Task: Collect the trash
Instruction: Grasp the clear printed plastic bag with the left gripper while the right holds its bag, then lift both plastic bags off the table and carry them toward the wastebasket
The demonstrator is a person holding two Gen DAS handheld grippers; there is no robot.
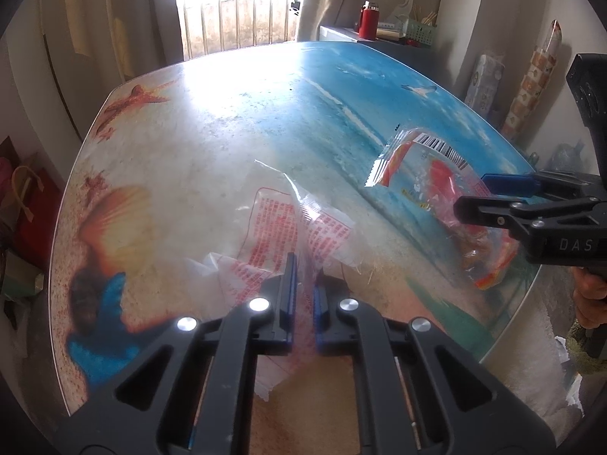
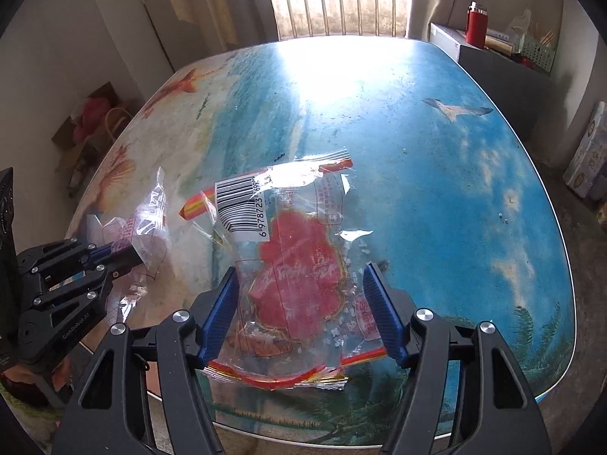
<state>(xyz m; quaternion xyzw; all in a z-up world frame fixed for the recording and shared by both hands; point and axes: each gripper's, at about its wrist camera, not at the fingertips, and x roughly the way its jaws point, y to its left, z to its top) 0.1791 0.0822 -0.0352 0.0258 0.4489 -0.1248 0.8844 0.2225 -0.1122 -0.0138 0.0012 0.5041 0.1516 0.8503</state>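
A crumpled clear wrapper with red print lies on the beach-picture table. My left gripper is shut on its near end. In the right wrist view the same gripper pinches that wrapper at the far left. A second clear wrapper with a red patch and a barcode lies flat near the table's front edge. My right gripper stands open astride it, a blue pad at each side. The left wrist view shows this gripper over the barcode wrapper.
A red flask and a green basket stand on a grey cabinet beyond the table. Bags sit on the floor at the left. Rolled packs lean on the right wall. A hand holds the right gripper's handle.
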